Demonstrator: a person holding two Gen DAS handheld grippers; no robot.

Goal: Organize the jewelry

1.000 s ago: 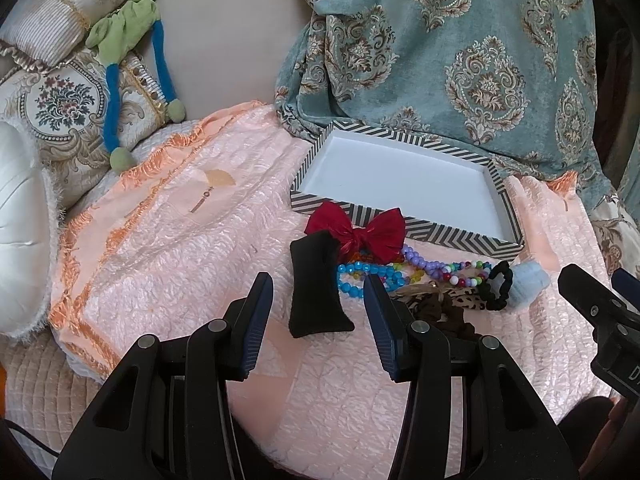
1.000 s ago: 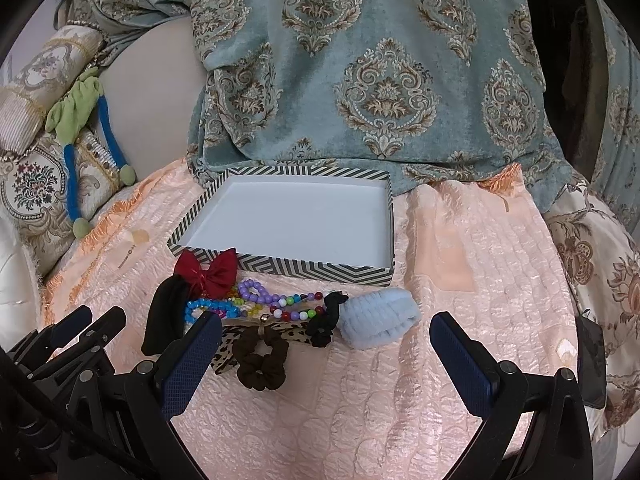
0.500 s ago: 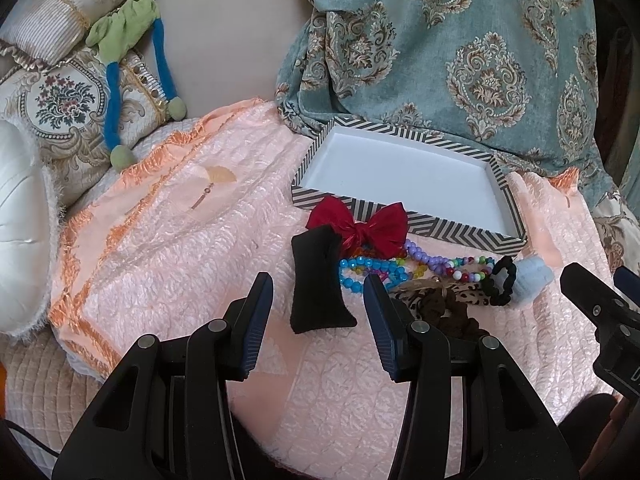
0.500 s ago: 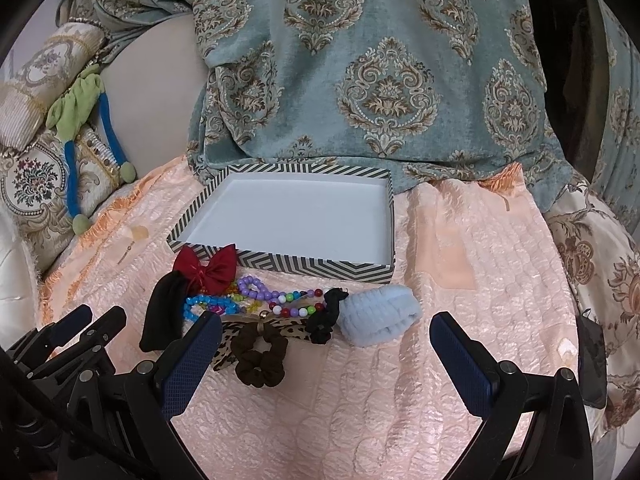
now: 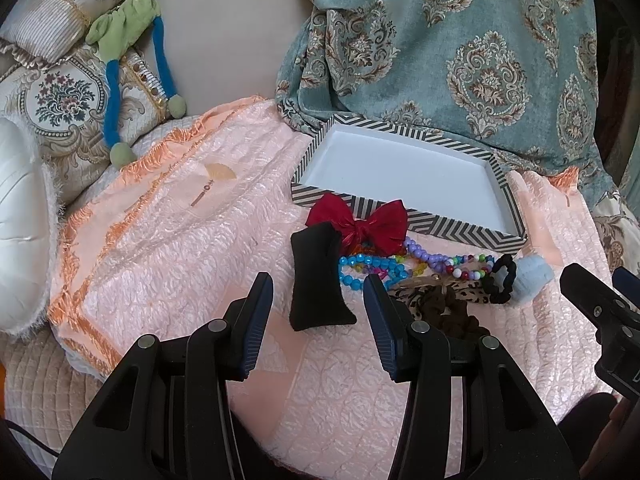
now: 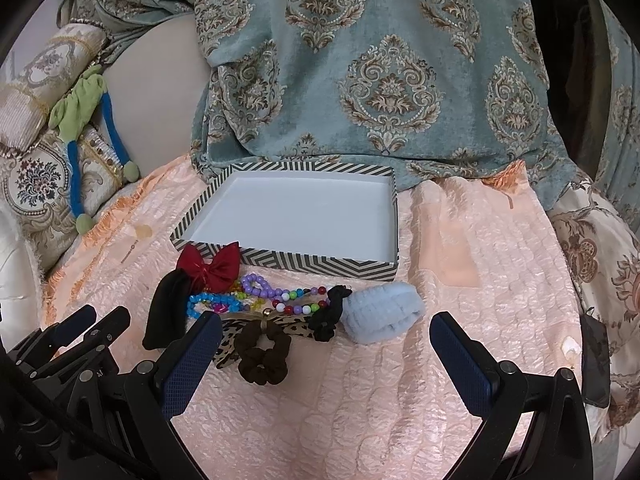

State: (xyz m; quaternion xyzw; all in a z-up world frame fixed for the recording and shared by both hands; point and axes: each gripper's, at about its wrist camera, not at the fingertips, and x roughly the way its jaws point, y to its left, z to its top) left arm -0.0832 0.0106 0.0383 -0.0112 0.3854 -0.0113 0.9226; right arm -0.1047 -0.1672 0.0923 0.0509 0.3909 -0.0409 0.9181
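Note:
A striped tray (image 5: 460, 227) (image 6: 280, 259) with a bare white floor lies on the peach quilt. In front of it sits a heap: a red bow (image 5: 356, 222) (image 6: 208, 266), a black cushion-like piece (image 5: 316, 284) (image 6: 168, 312), blue beads (image 5: 352, 272) (image 6: 208, 303), purple and mixed beads (image 5: 444, 260) (image 6: 280, 296), a brown scrunchie (image 6: 262, 352), a black scrunchie (image 6: 330, 314) and a pale blue headband (image 6: 380, 312). My left gripper (image 5: 318, 296) hovers open just short of the black piece. My right gripper (image 6: 326, 344) stands wide open near the scrunchies, holding nothing.
A teal patterned drape (image 6: 380, 72) hangs behind the tray. Embroidered cushions (image 5: 60, 96) and a green and blue soft toy (image 5: 124, 28) lie at the left. The peach quilt (image 6: 460, 260) stretches right of the heap, with a dark flat object (image 6: 596, 364) at its far right edge.

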